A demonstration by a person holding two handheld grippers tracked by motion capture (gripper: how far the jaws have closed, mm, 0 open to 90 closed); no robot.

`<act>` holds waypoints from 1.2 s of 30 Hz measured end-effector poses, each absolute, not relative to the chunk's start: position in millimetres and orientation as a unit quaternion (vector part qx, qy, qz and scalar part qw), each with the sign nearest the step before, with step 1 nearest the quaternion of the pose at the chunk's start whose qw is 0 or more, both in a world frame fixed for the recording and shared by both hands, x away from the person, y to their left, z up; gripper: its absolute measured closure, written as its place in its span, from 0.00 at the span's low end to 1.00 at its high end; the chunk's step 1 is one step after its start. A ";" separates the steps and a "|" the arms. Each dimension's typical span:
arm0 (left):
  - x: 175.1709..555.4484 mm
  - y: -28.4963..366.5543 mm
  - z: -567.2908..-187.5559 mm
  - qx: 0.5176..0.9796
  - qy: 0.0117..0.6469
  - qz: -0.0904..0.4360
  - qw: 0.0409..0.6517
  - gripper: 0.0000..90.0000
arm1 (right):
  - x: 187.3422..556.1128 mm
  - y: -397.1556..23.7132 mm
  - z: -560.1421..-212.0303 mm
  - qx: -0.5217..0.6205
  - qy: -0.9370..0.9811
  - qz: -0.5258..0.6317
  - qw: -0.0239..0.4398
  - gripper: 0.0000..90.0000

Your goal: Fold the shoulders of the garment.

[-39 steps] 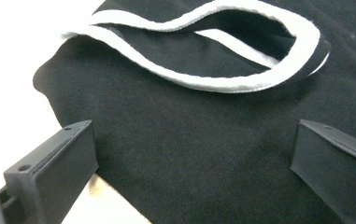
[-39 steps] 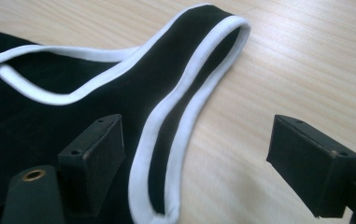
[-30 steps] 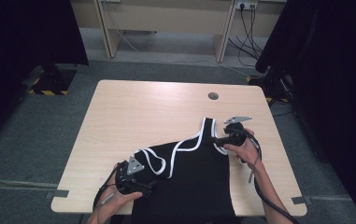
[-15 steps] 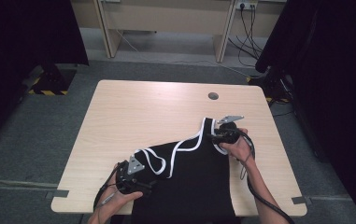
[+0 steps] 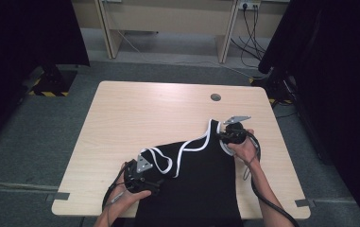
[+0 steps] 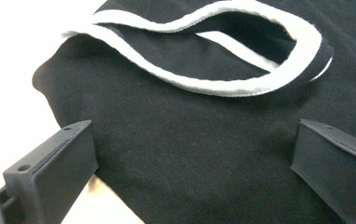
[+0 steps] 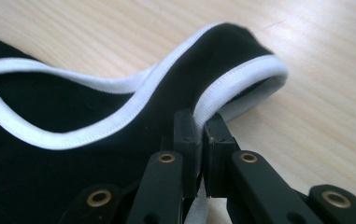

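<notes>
A black sleeveless top [image 5: 196,179] with white trim lies on the near half of the wooden table [image 5: 144,109], its hem hanging over the front edge. My right gripper [image 5: 225,137] is at the top's far right shoulder strap [image 7: 241,74]. Its jaws have just been closing and now pinch the white trim [image 7: 200,128]. My left gripper [image 5: 156,182] rests low at the top's left side, near the white-edged armhole [image 6: 241,84]. Its jaws stand wide open [image 6: 194,154], with black cloth lying between them untouched.
A round cable hole [image 5: 215,97] sits near the table's far right edge. Bare wood runs across the far and left parts of the table. Dark curtains [image 5: 21,38] hang at both sides, and desk legs and cables [image 5: 251,28] stand behind.
My right gripper has edged a little toward the strap and shut on its white trim. The left gripper has stayed where it was, still open.
</notes>
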State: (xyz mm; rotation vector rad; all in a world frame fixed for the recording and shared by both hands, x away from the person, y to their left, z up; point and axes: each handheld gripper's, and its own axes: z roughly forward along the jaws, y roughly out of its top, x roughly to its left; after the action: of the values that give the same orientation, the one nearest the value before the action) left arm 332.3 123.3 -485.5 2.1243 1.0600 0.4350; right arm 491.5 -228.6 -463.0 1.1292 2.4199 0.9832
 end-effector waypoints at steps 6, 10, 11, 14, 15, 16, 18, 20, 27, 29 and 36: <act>337.8 117.0 -485.4 0.823 0.411 0.168 0.356 0.00 | 481.7 -232.1 -445.9 0.385 0.827 0.376 0.164 0.96; 337.7 117.3 -485.4 0.823 0.410 0.168 0.356 0.00 | 462.9 -230.6 -436.0 0.367 0.822 0.397 0.177 0.96; 337.6 117.4 -485.4 0.822 0.410 0.168 0.356 0.00 | 457.5 -229.8 -434.5 0.361 0.823 0.400 0.180 0.96; 337.1 118.3 -485.3 0.823 0.410 0.167 0.356 0.00 | 440.5 -226.2 -432.3 0.345 0.825 0.407 0.185 0.96; 337.1 118.3 -485.3 0.823 0.410 0.167 0.356 0.00 | 440.5 -226.2 -432.3 0.345 0.825 0.407 0.185 0.96; 336.9 118.7 -485.4 0.823 0.409 0.167 0.357 0.00 | 434.7 -225.1 -432.3 0.341 0.825 0.409 0.188 0.96; 336.7 119.7 -485.4 0.824 0.408 0.166 0.357 0.00 | 418.5 -222.9 -433.1 0.328 0.828 0.412 0.193 0.95; 336.7 119.5 -485.5 0.823 0.408 0.167 0.357 0.00 | 409.1 -222.1 -434.2 0.325 0.828 0.414 0.196 0.95; 336.6 119.6 -485.5 0.823 0.408 0.167 0.357 0.00 | 387.3 -222.8 -439.3 0.325 0.828 0.415 0.191 0.77; 336.6 119.6 -485.5 0.823 0.408 0.167 0.357 0.00 | 381.8 -225.9 -438.2 0.328 0.827 0.419 0.182 0.71; 336.6 119.6 -485.5 0.823 0.408 0.167 0.357 0.00 | 389.7 -233.3 -424.4 0.354 0.817 0.423 0.168 0.63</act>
State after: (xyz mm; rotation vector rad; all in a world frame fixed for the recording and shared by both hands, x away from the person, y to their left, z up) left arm 336.6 119.6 -485.5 2.1248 1.0540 0.4299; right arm 389.7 -233.3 -424.4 1.0063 2.3253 1.2024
